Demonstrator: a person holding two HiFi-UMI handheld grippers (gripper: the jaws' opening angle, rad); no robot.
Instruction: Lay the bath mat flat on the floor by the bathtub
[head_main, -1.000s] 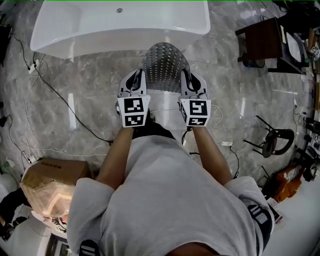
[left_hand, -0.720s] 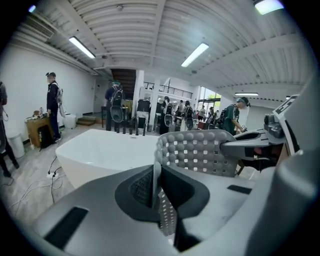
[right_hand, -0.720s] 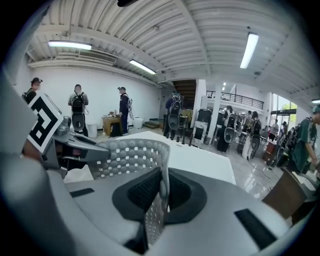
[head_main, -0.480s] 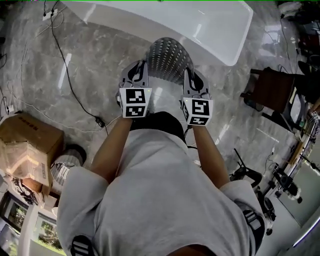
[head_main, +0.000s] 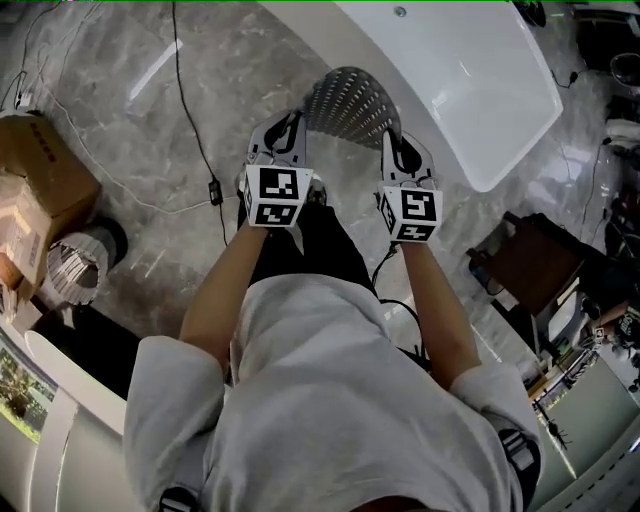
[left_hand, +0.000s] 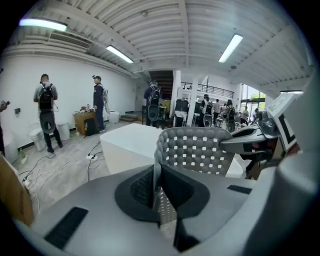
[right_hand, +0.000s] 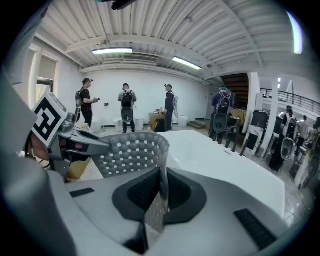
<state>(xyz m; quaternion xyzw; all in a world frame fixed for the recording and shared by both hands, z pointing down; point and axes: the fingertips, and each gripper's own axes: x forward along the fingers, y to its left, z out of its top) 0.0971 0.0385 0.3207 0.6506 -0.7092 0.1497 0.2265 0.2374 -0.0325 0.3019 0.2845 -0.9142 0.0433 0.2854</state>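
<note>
A grey perforated bath mat (head_main: 345, 105) hangs arched between my two grippers, held off the marble floor in front of the white bathtub (head_main: 470, 75). My left gripper (head_main: 283, 135) is shut on the mat's left edge, and the mat (left_hand: 195, 150) curves away from its jaws. On the other side my right gripper (head_main: 402, 150) is shut on the right edge, where the mat (right_hand: 132, 152) bends leftward. The tub (left_hand: 127, 150) lies just beyond the mat. Both pairs of jaws pinch the thin sheet flat between them.
A black cable (head_main: 195, 130) runs over the floor left of the mat. A cardboard box (head_main: 35, 180) and a roll (head_main: 75, 265) stand at the left. A dark stool (head_main: 525, 265) sits at the right. Several people (right_hand: 125, 110) stand in the background.
The view has swung, so the bathtub now sits at the upper right instead of straight ahead. Both grippers still hold the mat, carried lower and nearer the tub's side.
</note>
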